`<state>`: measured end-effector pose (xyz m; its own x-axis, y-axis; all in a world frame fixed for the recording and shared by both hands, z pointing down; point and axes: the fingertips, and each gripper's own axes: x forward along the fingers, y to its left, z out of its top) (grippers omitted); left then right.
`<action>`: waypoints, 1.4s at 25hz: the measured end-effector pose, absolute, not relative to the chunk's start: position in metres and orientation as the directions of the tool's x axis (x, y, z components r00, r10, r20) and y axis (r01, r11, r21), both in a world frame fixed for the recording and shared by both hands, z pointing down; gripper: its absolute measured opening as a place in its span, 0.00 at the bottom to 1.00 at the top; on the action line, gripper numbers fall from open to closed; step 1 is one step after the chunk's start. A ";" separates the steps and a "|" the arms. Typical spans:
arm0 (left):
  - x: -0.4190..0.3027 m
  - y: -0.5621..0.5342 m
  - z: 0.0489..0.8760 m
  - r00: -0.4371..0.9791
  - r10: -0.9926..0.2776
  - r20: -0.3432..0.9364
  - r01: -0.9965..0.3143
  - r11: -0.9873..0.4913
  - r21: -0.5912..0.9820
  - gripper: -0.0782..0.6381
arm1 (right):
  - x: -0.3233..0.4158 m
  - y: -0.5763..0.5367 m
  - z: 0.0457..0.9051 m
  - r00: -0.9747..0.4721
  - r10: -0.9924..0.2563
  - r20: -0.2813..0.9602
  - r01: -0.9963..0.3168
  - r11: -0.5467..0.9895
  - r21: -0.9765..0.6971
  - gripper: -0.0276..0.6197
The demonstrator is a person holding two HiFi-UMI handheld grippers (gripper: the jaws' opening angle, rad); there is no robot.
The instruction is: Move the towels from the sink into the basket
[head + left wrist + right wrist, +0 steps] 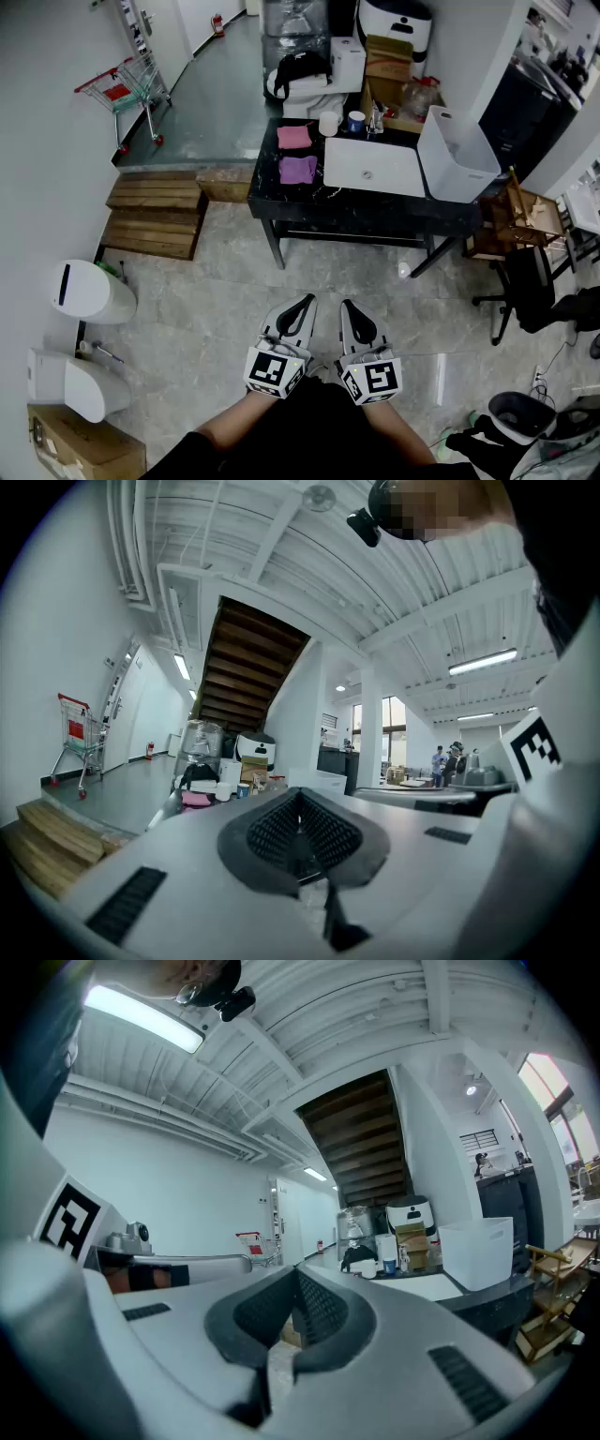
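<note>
A pink towel (294, 137) and a purple towel (298, 170) lie folded on the black table (366, 214), just left of the white sink (375, 166). The white basket (457, 155) stands at the table's right end and also shows in the right gripper view (478, 1251). Both grippers are held low near the person's body, well short of the table. My left gripper (307, 300) (300, 795) is shut with nothing in it. My right gripper (345, 305) (298, 1275) is shut and empty too. The left gripper view catches the pink towel (195, 799) far off.
A white cup (328, 123) and a blue cup (356, 121) stand behind the sink. Wooden steps (155, 216) lie left of the table, and a red shopping cart (127, 89) stands beyond. White bins (89, 292) sit at left, and an office chair (532, 281) at right.
</note>
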<state>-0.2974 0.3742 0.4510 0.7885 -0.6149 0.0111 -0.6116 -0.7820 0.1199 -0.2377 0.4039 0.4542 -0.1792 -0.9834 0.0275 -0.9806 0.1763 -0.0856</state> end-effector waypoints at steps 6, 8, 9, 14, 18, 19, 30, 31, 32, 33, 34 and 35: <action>-0.292 0.380 0.453 0.792 -0.611 0.018 -0.609 -0.786 0.108 0.13 | -0.236 0.406 0.455 -0.195 -0.981 0.015 -0.978 0.193 -0.084 0.07; -0.290 0.379 0.456 0.791 -0.612 0.025 -0.611 -0.784 0.109 0.13 | -0.234 0.405 0.457 -0.189 -0.982 0.016 -0.978 0.187 -0.090 0.07; -0.289 0.378 0.457 0.792 -0.610 0.028 -0.609 -0.785 0.112 0.13 | -0.231 0.404 0.457 -0.184 -0.983 0.015 -0.979 0.182 -0.097 0.07; -0.285 0.363 0.463 0.790 -0.612 0.042 -0.612 -0.781 0.127 0.13 | -0.221 0.390 0.468 -0.176 -0.984 0.031 -0.975 0.170 -0.145 0.07; -0.280 0.339 0.467 0.786 -0.617 0.046 -0.617 -0.776 0.133 0.13 | -0.213 0.369 0.475 -0.165 -0.984 0.060 -0.976 0.155 -0.151 0.07; -0.278 0.332 0.467 0.788 -0.615 0.043 -0.614 -0.777 0.139 0.13 | -0.211 0.362 0.477 -0.164 -0.984 0.069 -0.978 0.154 -0.140 0.07; -0.245 0.229 0.483 0.808 -0.587 0.056 -0.588 -0.794 0.156 0.13 | -0.182 0.259 0.484 -0.078 -0.988 0.135 -0.996 0.070 -0.062 0.07; -0.243 0.219 0.485 0.809 -0.585 0.064 -0.587 -0.793 0.162 0.13 | -0.179 0.248 0.483 -0.076 -0.987 0.140 -0.996 0.067 -0.064 0.07; -0.241 0.208 0.486 0.808 -0.585 0.070 -0.588 -0.792 0.166 0.13 | -0.176 0.237 0.482 -0.076 -0.987 0.141 -0.996 0.068 -0.065 0.07; -0.239 0.196 0.486 0.807 -0.586 0.073 -0.589 -0.790 0.167 0.13 | -0.172 0.225 0.480 -0.078 -0.987 0.140 -0.995 0.070 -0.065 0.07; -0.237 0.183 0.486 0.805 -0.588 0.074 -0.592 -0.788 0.168 0.13 | -0.169 0.213 0.478 -0.080 -0.987 0.139 -0.995 0.071 -0.067 0.07; -0.235 0.170 0.485 0.803 -0.590 0.077 -0.594 -0.786 0.170 0.13 | -0.166 0.200 0.476 -0.081 -0.987 0.140 -0.995 0.072 -0.069 0.07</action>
